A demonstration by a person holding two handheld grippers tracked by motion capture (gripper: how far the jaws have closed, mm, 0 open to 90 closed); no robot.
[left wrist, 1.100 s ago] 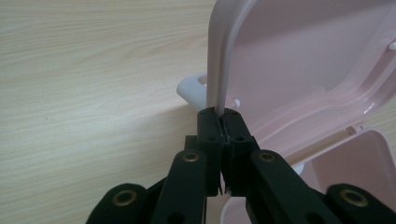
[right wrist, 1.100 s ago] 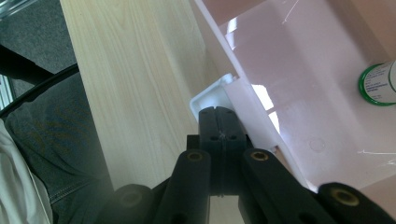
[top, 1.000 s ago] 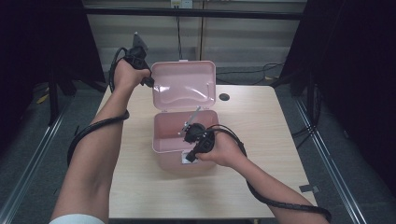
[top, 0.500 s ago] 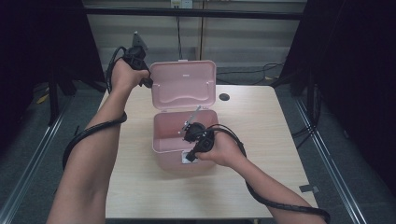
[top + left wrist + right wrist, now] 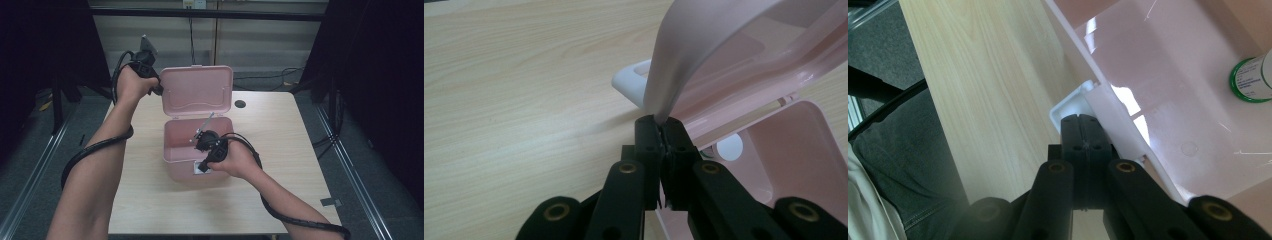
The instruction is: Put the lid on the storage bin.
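The pink box (image 5: 197, 147) sits mid-tabletop (image 5: 280, 145), its lid (image 5: 197, 91) standing nearly upright at the far side, hinged along the box's far edge. The relation that counts is the lid's left edge against the left gripper (image 5: 156, 90): the jaws are pressed together on that thin edge, as the left gripper view shows with the lid (image 5: 704, 60) rising straight out of the pinched tips of the gripper (image 5: 663, 131). The lid's long axis runs left to right, so any swing goes about the far hinge, either further back or down toward the near side.

The right gripper (image 5: 202, 162) is at the near wall of the box, jaws closed on the white latch tab (image 5: 1075, 107) at the front rim, apparently steadying the box. In the right gripper view that gripper (image 5: 1087, 122) meets the tab at the box's outer face.

Inside the box (image 5: 1168, 90) stands a bottle with a green-ringed cap (image 5: 1253, 72), well clear of both grippers. A thin rod-like item (image 5: 204, 125) leans in the box in the high view; what it is I cannot tell. A dark round hole (image 5: 240, 104) lies on the tabletop right of the lid, out of the way. If the lid were to come down, the right gripper's body over the front rim is what I judge would obstruct it.
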